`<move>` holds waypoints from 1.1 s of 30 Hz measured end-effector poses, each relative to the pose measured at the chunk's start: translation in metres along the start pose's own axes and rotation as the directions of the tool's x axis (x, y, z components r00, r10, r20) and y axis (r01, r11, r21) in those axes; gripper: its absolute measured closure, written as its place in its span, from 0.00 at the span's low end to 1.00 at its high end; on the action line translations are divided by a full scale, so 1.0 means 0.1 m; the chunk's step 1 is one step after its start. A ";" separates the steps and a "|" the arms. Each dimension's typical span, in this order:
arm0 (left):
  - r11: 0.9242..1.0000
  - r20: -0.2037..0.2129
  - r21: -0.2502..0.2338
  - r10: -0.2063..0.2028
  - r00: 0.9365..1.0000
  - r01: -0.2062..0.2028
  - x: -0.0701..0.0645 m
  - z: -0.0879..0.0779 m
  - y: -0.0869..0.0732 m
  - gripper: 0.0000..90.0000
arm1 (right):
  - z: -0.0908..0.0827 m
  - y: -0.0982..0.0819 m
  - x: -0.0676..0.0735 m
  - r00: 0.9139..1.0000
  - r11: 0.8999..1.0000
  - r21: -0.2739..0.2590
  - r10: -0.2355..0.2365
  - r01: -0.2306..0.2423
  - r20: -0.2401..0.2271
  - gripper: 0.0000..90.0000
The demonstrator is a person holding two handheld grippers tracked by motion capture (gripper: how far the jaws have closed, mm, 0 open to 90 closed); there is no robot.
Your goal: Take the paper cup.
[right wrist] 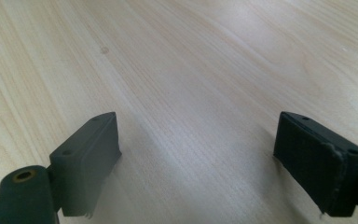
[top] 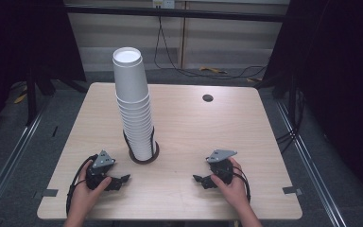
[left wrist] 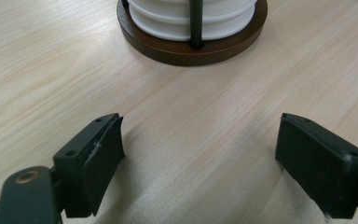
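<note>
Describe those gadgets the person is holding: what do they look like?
Each hand holds a black plastic gripper, left and right, topped by a grey three-cornered plate. Two flat, blocky black jaws stick out in front, and a black cable loops from the left gripper.

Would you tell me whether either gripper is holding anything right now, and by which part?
Nothing is held. The left gripper and right gripper have open, empty jaws above the table.

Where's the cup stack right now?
In the high view the cup stack stands left of the table's middle on a round wooden base, just beyond the left gripper.
</note>
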State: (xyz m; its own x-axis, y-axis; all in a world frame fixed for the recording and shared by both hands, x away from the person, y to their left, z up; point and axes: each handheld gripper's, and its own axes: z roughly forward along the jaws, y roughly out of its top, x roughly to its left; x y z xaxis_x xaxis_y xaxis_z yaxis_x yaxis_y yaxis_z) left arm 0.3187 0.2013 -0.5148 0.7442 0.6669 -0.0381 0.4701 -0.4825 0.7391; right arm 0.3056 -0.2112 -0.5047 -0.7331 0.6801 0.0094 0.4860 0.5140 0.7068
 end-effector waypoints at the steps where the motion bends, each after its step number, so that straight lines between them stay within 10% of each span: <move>1: 1.000 0.005 0.001 -0.005 1.000 0.005 0.00 0.00 0.00 0.16 | 0.00 0.00 0.00 1.000 1.000 0.000 0.000 0.000 0.000 0.15; 12: 1.000 0.066 0.008 -0.003 0.998 0.003 0.01 -0.08 0.01 0.17 | 0.00 0.00 0.01 1.000 1.000 -0.001 0.008 -0.008 0.001 0.15; 17: 0.999 0.112 -0.031 -0.021 0.994 0.025 0.08 -0.27 0.20 0.17 | -0.05 0.12 0.02 0.997 0.999 -0.033 0.018 -0.021 -0.075 0.20; 23: 0.992 0.103 -0.122 -0.003 0.995 0.016 0.22 -0.64 0.64 0.17 | -0.26 0.69 0.05 0.987 0.984 -0.174 -0.003 -0.025 -0.163 0.20; 33: 0.985 0.121 -0.174 0.019 0.992 0.003 0.38 -1.04 1.27 0.17 | -0.40 1.34 0.11 0.981 0.974 -0.223 -0.076 0.035 -0.176 0.20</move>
State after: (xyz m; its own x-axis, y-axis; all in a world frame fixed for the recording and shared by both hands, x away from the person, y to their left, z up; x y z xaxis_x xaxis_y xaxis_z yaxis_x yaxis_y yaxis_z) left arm 0.3575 0.2240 -0.3524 0.8049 0.5840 -0.1055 0.3826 -0.3747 0.8445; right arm 0.3436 -0.1555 -0.3819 -0.8402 0.5364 0.0801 0.3415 0.4085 0.8465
